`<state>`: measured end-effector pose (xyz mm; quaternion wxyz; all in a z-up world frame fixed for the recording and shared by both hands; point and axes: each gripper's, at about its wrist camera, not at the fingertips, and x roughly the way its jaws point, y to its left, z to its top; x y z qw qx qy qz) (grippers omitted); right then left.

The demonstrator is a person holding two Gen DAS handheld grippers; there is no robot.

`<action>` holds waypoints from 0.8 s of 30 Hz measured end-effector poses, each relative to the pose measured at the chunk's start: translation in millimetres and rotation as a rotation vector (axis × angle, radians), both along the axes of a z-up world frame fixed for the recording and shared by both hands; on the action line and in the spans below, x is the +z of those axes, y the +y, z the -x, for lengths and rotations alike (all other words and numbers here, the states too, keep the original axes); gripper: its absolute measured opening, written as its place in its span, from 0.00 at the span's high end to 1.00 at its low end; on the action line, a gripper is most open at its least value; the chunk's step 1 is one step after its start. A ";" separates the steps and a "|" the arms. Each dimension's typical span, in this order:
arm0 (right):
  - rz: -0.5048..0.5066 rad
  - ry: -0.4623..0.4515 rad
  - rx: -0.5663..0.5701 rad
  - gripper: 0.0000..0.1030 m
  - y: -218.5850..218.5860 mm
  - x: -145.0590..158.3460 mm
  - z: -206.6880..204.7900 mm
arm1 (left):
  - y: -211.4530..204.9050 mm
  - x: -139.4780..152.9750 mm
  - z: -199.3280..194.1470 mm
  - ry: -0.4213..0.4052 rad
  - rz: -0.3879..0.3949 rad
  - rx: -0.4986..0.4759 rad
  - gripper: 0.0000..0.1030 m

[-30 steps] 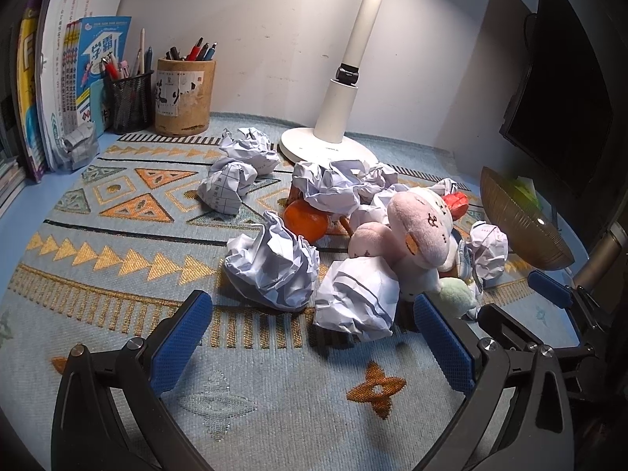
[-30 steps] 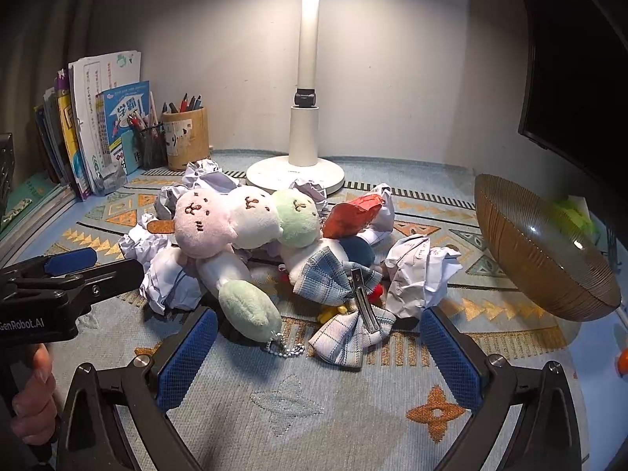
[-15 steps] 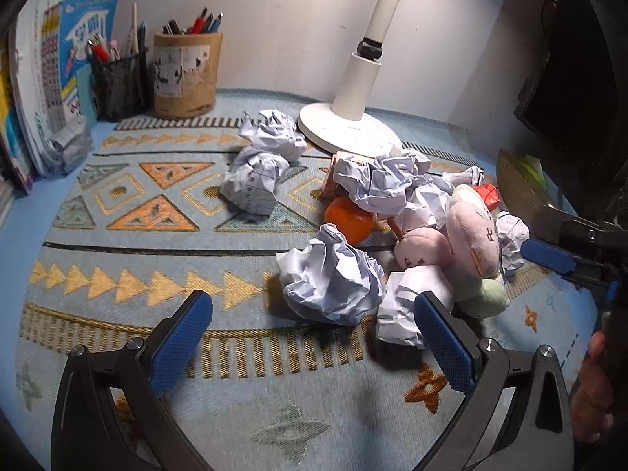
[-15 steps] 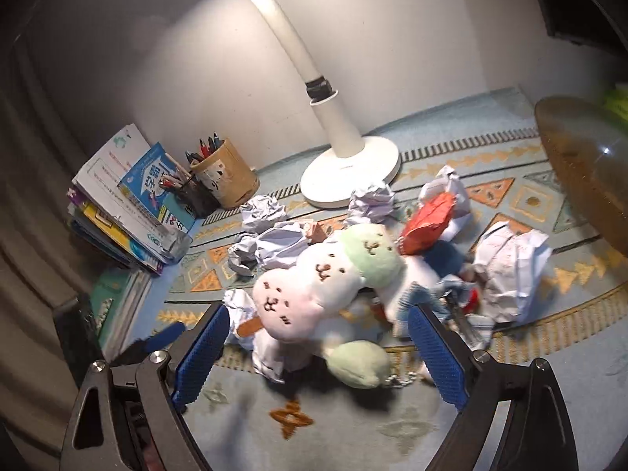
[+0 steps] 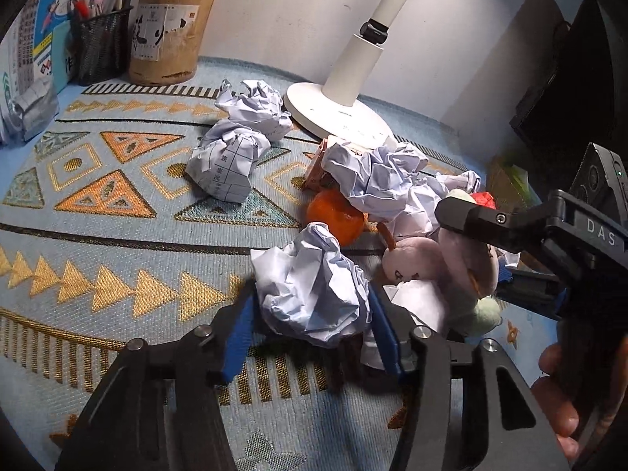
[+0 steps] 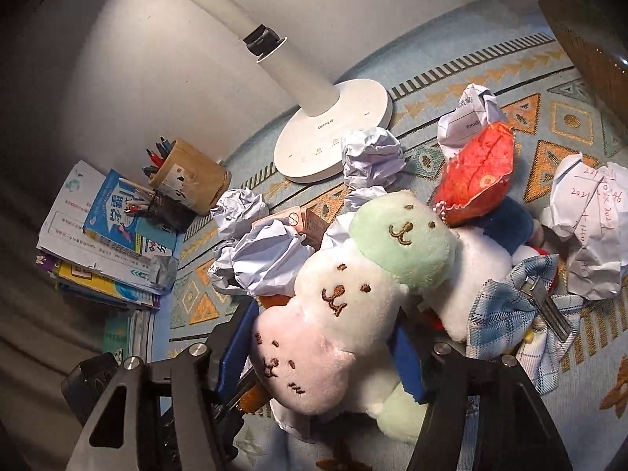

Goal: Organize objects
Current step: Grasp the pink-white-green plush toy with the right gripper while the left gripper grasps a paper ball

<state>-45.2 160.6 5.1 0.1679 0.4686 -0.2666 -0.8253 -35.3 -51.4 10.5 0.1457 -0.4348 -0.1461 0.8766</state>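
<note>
My left gripper (image 5: 310, 314) is shut on a crumpled white paper ball (image 5: 314, 286) at the near edge of the clutter pile on the patterned mat (image 5: 117, 235). My right gripper (image 6: 322, 349) is shut on a plush toy (image 6: 333, 306) with pink, white and green heads, gripping it at the pink and white part. The right gripper's body (image 5: 549, 231) shows at the right of the left wrist view, over the same plush toy (image 5: 467, 263). Other paper balls (image 5: 223, 165), an orange (image 5: 333, 216) and a red wrapper (image 6: 479, 168) lie in the pile.
A white desk lamp base (image 5: 337, 114) stands behind the pile. Two pen holders (image 5: 168, 35) and books (image 6: 102, 243) stand at the back left. A plaid cloth bow with a metal clip (image 6: 522, 310) and another paper ball (image 6: 588, 231) lie on the right. A brown bowl rim (image 6: 581, 35) is far right.
Both grippers moved forward into the pile and closed: the left on the nearest paper ball, the right on the plush toy. The right gripper tilted and swung left over the toy.
</note>
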 end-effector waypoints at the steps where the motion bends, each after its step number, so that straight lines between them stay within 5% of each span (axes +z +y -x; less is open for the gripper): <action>1: 0.003 0.023 0.002 0.43 1.6 1.8 -3.5 | 0.5 0.9 -1.3 0.005 -0.002 -0.004 0.53; 8: -0.049 0.218 0.050 0.44 22.0 52.5 -45.1 | -3.1 34.4 -29.4 0.105 -0.052 -0.009 0.53; 13: -0.182 0.316 0.229 0.44 37.8 76.6 -93.4 | 5.4 51.1 -60.0 0.153 -0.080 -0.028 0.53; 18: -0.410 0.235 0.498 0.43 50.4 41.0 -130.7 | 30.6 37.2 -80.2 0.141 -0.065 -0.104 0.53; 24: -0.612 0.138 0.629 0.43 64.9 -7.0 -131.7 | 49.7 19.9 -85.6 0.153 -0.048 -0.158 0.53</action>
